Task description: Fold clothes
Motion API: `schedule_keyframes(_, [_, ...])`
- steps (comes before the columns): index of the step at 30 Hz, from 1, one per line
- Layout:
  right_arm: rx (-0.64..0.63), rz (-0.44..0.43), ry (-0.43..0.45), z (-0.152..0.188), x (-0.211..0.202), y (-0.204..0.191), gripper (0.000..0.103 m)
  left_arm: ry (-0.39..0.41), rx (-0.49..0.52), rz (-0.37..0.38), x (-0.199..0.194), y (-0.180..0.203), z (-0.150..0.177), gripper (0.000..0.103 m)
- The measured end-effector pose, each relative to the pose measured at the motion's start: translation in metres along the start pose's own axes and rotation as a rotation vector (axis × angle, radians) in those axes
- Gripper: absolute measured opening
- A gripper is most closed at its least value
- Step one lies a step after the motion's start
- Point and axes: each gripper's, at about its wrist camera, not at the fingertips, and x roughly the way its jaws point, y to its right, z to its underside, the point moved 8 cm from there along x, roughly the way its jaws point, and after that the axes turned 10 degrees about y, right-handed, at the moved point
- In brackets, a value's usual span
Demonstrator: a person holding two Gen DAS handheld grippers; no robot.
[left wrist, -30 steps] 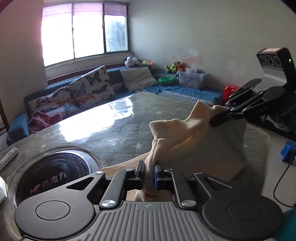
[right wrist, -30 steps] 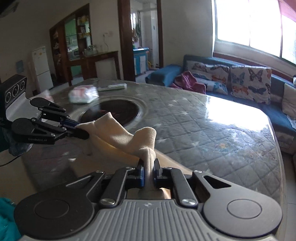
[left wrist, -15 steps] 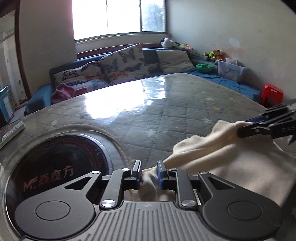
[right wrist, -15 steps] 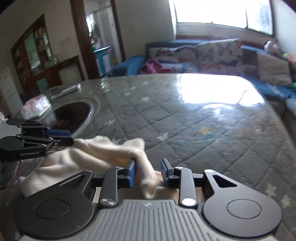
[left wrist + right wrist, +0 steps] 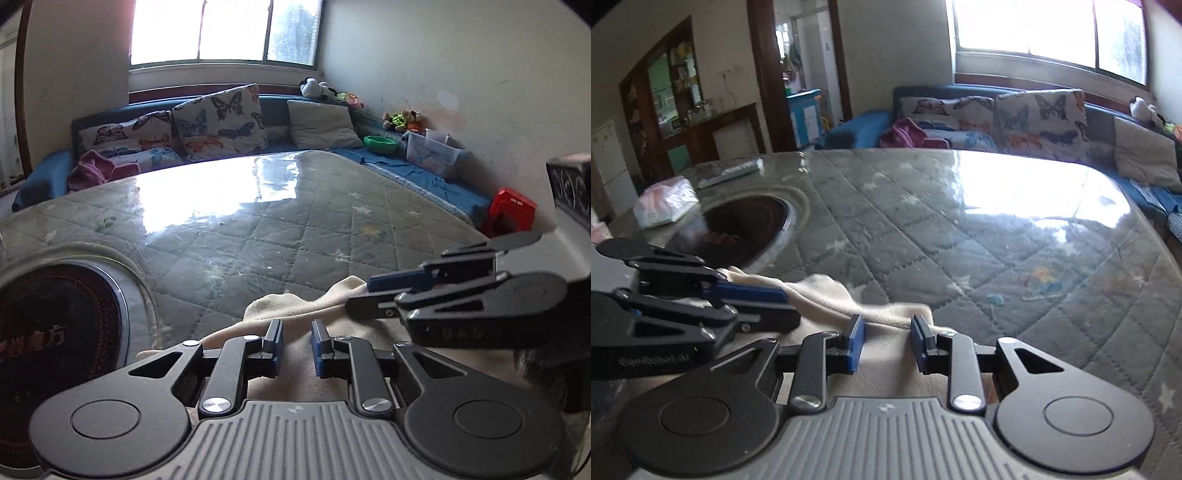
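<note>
We find the jaws of the left gripper [image 5: 297, 347] parted by a narrow gap, the cream garment [image 5: 295, 310] lying between and under the blue pads without being pressed; they have just been opening. The right gripper [image 5: 886, 345] shows the same: its jaws have just been opening and stand a little wider, with cloth running across the gap but no pinch on it. We judge both grips released. The two grippers sit close together, each visible in the other's view just beside the garment's rumpled far edge. The garment rests at the near edge of the desk [image 5: 295, 229], on its quilted grey cover under a glossy sheet, with the dark round inset [image 5: 55, 332] to the left of it. The fold looks laid but not flat: a raised ridge runs along the far edge. The risks, in our judgement, are these: a pad may snag the soft fabric on withdrawal and drag the layer open; the slick surface may let the bundle slide toward the near edge; and the ridge, left unsmoothed, may carry a crooked line into the next fold.
</note>
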Motion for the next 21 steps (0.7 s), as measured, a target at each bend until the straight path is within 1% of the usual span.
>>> schedule_keyframes(3, [-0.005,0.007,0.013,0.002,0.000,-0.002,0.027,-0.005,-0.026,-0.017,0.006,-0.008,0.002,0.019])
schedule_keyframes(6, [-0.025,0.006,0.027,-0.002,-0.002,-0.007,0.028,0.000,-0.031,-0.016,0.006,-0.008,0.002,0.019])
schedule_keyframes(12, [-0.045,0.012,0.019,-0.003,0.010,-0.012,0.028,0.002,-0.064,-0.026,0.008,-0.012,0.002,0.019])
schedule_keyframes(17, [-0.036,0.001,0.041,-0.007,0.000,-0.014,0.028,0.009,-0.063,-0.027,0.005,-0.011,0.002,0.020])
schedule_keyframes(21, [-0.056,0.005,0.011,-0.001,0.005,-0.016,0.029,0.009,-0.067,-0.032,0.007,-0.010,0.002,0.020])
